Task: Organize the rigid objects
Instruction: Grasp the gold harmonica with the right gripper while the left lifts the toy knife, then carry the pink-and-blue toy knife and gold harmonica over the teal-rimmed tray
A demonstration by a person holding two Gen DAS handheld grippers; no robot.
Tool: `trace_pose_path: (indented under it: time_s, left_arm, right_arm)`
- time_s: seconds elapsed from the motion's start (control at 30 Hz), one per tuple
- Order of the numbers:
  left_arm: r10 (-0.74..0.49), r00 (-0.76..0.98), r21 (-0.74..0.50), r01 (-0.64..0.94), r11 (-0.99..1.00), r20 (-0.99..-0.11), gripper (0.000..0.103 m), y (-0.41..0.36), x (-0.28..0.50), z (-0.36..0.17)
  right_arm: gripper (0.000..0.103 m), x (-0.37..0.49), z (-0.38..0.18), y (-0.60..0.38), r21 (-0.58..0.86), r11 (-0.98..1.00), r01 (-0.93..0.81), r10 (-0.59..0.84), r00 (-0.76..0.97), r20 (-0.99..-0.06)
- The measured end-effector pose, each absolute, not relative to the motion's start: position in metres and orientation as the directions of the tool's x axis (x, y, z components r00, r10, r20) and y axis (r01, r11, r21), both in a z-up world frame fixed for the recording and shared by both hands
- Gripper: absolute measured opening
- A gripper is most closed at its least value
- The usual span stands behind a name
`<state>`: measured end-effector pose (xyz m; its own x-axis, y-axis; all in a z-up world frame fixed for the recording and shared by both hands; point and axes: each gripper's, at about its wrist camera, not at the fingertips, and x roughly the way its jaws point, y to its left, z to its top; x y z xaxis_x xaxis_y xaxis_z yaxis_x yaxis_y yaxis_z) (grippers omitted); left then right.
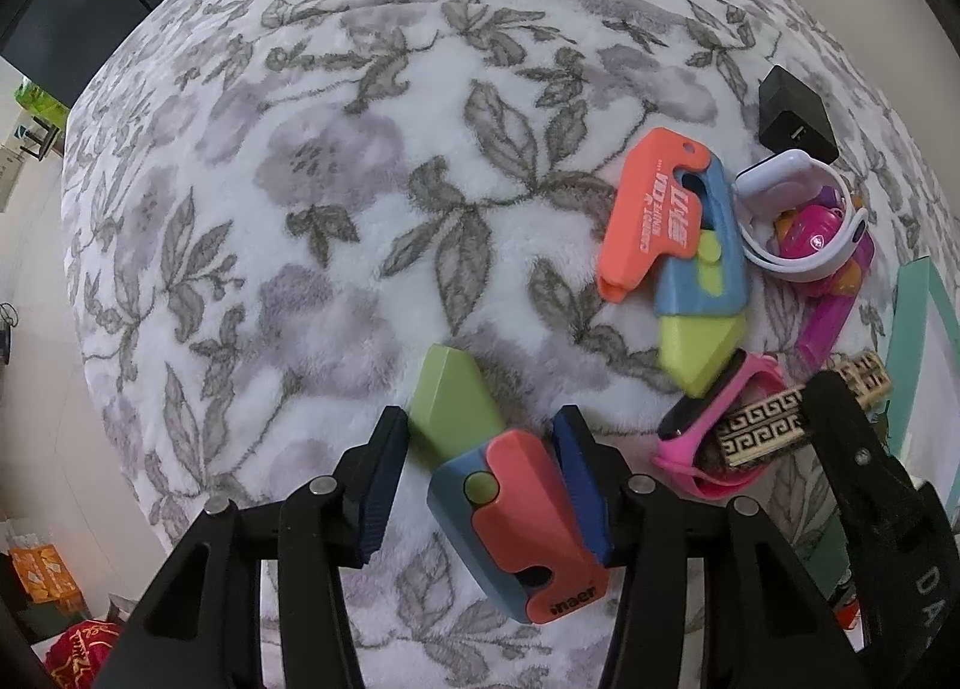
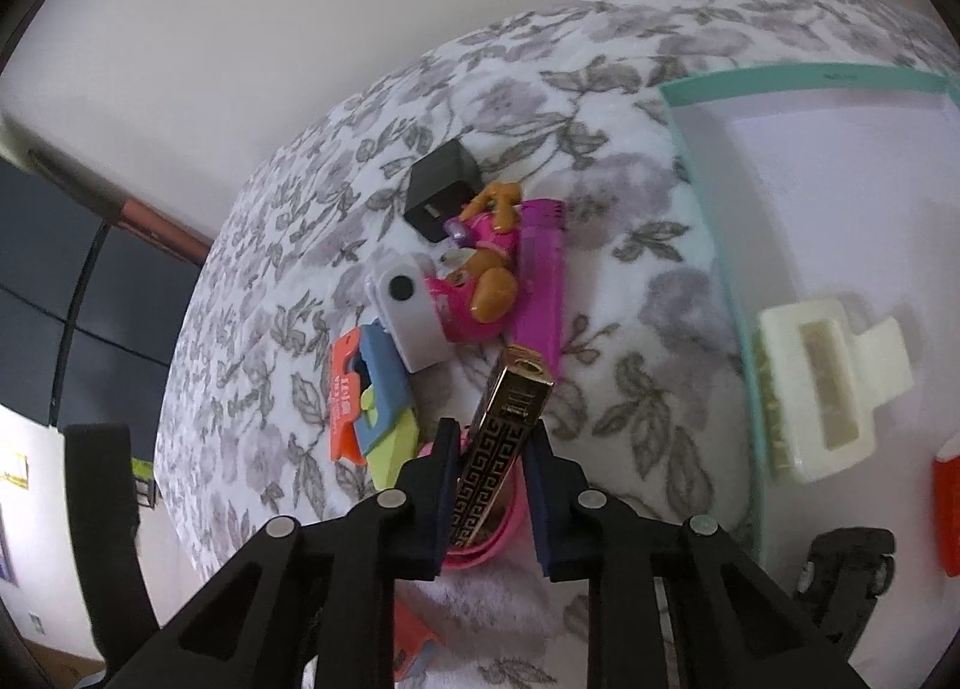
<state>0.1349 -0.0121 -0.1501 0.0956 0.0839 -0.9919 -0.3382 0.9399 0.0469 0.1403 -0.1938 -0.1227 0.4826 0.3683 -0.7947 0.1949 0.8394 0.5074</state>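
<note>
Left claw (image 1: 477,467) points down at the flowered blanket (image 1: 336,161), and between its blue pads sits a toy knife (image 1: 510,515) with a salmon and blue handle and a green blade. The right-hand pad lies against the salmon handle; the left-hand pad is beside the green blade, and I can't tell whether it presses, so whether this is a real grip I cannot say.

Over to the right claw (image 2: 489,452): its pads have closed narrow on a black and gold patterned lighter (image 2: 501,449), which juts up and away from the fingers at lower centre of the right wrist view. A pink band (image 2: 486,551) lies just beneath it. In the left wrist view that same lighter (image 1: 774,425) shows at lower right, tucked against the pink band (image 1: 714,431).

The heap sits at middle right of the left wrist view: a second toy knife (image 1: 672,227) in orange, blue and green, a white watch (image 1: 798,209) looped around a pink toy (image 1: 810,227), a purple lighter (image 1: 831,317) below them, and a black charger (image 1: 792,116) at the top.

In the right wrist view, a teal-rimmed tray (image 2: 708,197) fills the right side, holding a cream hair clip (image 2: 828,389) and something red (image 2: 948,515) at the frame edge.
</note>
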Motion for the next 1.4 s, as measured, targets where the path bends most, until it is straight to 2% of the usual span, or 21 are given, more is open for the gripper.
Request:
trace_pose_path:
  time_s: [0.17,0.37,0.43,0.87,1.17,1.4]
  left_arm:
    - [0.081,0.099,0.044,-0.328,0.944,-0.992,0.044,-0.019,0.135,-0.15]
    - [0.052,0.091,0.021,-0.312,0.95,-0.994,0.039,-0.026,0.138,-0.149]
    - [0.039,0.094,0.008,-0.31,0.951,-0.995,0.031,-0.029,0.139,-0.149]
    - [-0.013,0.14,-0.058,-0.318,0.946,-0.99,0.03,-0.027,0.149,-0.122]
    - [-0.037,0.357,-0.139,-0.265,0.954,-0.934,0.028,-0.031,0.151,-0.052]
    - [-0.11,0.526,-0.205,-0.125,0.971,-0.843,0.028,-0.059,0.141,-0.004]
  right_arm:
    - [0.02,0.134,-0.117,-0.205,0.52,0.826,0.22,0.36,0.503,-0.785]
    - [0.019,0.128,-0.11,-0.217,0.538,0.808,0.24,0.356,0.527,-0.771]
    - [0.019,0.127,-0.107,-0.218,0.541,0.807,0.238,0.354,0.537,-0.766]
    - [0.017,0.122,-0.084,-0.224,0.505,0.835,0.217,0.303,0.584,-0.753]
    - [0.017,0.107,-0.027,-0.241,0.481,0.857,0.187,0.225,0.703,-0.674]
    - [0.017,0.085,0.011,-0.283,0.514,0.82,0.249,0.15,0.774,-0.615]
